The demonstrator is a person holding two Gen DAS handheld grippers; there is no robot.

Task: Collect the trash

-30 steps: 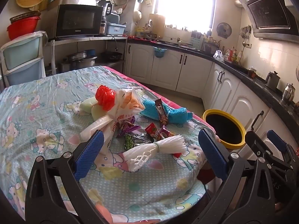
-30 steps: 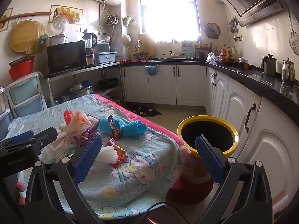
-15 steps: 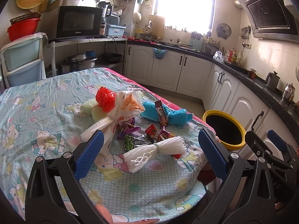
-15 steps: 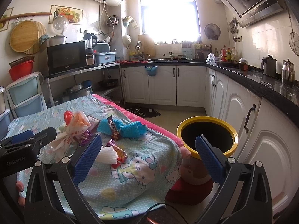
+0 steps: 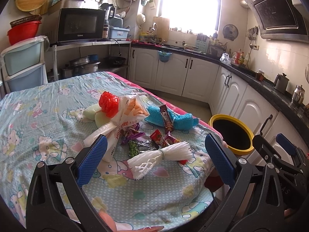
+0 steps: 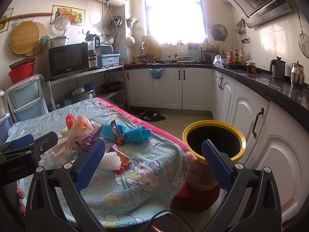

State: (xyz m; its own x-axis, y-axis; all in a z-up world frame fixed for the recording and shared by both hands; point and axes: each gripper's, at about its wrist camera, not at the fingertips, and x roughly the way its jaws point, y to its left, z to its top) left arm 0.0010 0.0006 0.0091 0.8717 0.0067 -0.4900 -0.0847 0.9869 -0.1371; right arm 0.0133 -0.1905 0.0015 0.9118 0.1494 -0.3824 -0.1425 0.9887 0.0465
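Nothing has moved: both grippers [image 5: 154, 158] [image 6: 153, 159] still hang wide apart, trash [image 5: 160, 152] untouched, bin [image 6: 213, 141] waiting.

The knotted white plastic bag [image 5: 123, 123] on the tabletop, at ten o'clock from the white foam net, carries red letters reading "MUZITROU" as far as can be made out. The black microwave oven [image 6: 68, 60] shows a small pale brand word, "Galanz". The left tongs' black body [image 6: 16, 164] bears "GenRobot.AI".
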